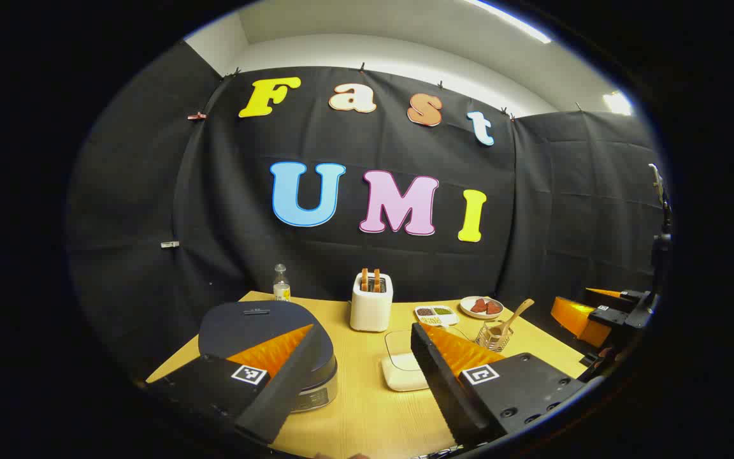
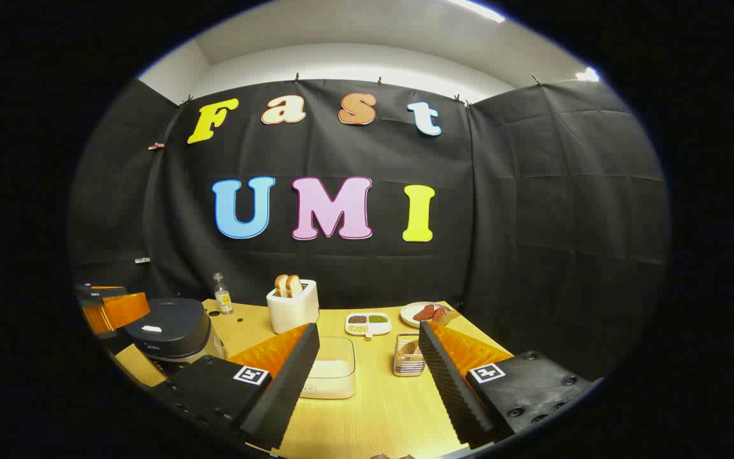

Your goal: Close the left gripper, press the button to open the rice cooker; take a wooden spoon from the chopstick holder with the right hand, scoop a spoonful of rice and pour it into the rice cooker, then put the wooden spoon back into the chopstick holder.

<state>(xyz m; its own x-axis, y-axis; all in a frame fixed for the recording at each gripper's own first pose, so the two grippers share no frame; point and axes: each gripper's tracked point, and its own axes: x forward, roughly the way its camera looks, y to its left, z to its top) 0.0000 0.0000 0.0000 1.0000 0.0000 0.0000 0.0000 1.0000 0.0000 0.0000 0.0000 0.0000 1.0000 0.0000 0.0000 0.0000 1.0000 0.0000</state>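
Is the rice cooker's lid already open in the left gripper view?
No. The rice cooker sits with its dark lid flat and shut, and the left gripper hangs open above the table, not yet closed for the button press.

No words or numbers clear enough to read. Black-and-white square marker on each finger of left tongs [image 1: 367, 331] and right tongs [image 2: 367, 338]. Bottle [image 1: 281, 284] label too small to read.

Rice box [image 2: 331, 375] blocks table [image 2: 380, 414] center; toaster [image 2: 292, 307] & bottle [image 2: 220, 295] crowd rear.
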